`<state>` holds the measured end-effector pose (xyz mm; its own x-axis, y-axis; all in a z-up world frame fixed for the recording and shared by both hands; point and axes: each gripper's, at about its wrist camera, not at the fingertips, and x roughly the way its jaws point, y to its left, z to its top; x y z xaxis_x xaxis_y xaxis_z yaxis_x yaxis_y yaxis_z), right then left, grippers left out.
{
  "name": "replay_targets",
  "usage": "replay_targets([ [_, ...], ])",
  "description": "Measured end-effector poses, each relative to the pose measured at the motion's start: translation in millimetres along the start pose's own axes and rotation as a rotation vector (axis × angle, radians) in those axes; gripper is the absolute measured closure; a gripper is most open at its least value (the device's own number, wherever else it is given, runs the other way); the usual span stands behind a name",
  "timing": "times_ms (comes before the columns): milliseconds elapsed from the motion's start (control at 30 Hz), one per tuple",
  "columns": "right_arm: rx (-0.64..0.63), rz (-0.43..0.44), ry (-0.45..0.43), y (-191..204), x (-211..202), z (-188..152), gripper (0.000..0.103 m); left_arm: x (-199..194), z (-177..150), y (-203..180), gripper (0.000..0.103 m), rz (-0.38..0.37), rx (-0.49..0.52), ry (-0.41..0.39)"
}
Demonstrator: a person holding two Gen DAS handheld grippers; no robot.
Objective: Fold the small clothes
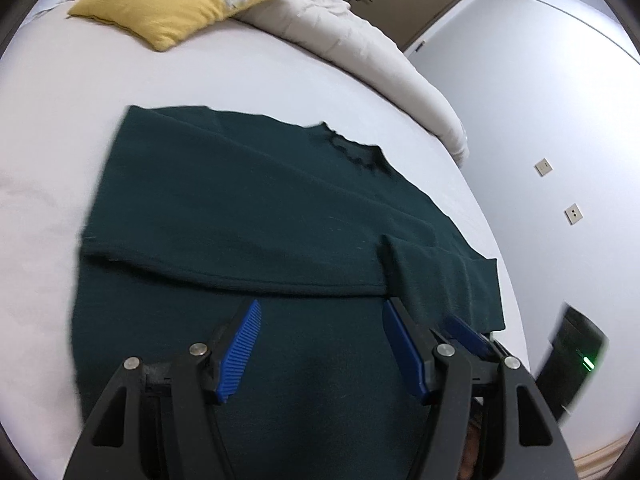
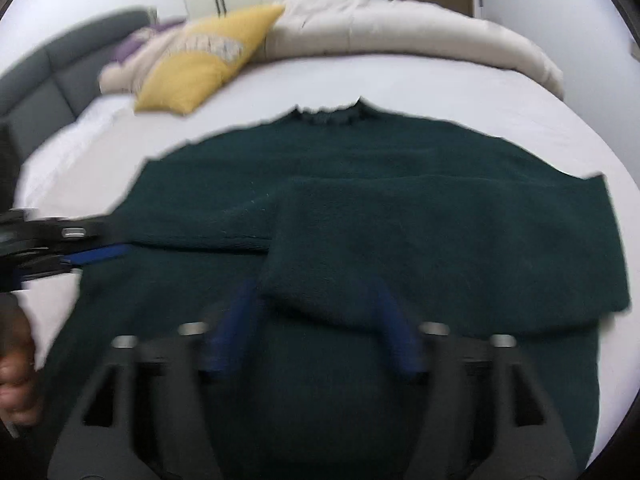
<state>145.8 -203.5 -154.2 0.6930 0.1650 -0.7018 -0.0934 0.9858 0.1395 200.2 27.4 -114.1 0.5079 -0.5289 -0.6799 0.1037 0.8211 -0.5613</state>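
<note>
Dark green sweater point(image 2: 360, 208) lies flat on the white bed point(image 1: 280, 76), collar away from the cameras, both sleeves already folded in across the chest; the right sleeve overlaps the left near the middle. Left tongs point(image 1: 320, 320) hang spread apart over the lower body of the sweater with nothing between the blue pads. Right tongs point(image 2: 316, 312) are blurred but also stand apart; the cuff end of the folded sleeve sits between them, and the pads do not seem to press it, so it reads as let go. The left tongs also show at the left edge of the right wrist view, beside the sweater's side seam. Judged risks: the knit looks thick and springy, so the loose sleeve could slide off the chest if the next move drags across it. A pad could snag the top layer only and pull the fold open. Grabbing the hem unevenly with the two tongs would likely skew the bottom-up fold. The soft bed gives under pressure, so pinching one layer cleanly is harder. Yellow pillow point(image 1: 180, 0) and rolled duvet point(image 1: 360, 52) are well apart, no hazard.
</note>
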Motion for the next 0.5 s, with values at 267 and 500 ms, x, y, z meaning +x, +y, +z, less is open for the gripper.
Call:
replay_targets([
  [267,0.35,0.106,-0.073,-89,-72,-50,0.034,79,6,-60,0.049,0.011,0.09,0.131],
  [500,0.532,0.185,-0.074,-147,-23,-52,0.042,104,5,-86,0.081,0.104,0.164,0.169],
])
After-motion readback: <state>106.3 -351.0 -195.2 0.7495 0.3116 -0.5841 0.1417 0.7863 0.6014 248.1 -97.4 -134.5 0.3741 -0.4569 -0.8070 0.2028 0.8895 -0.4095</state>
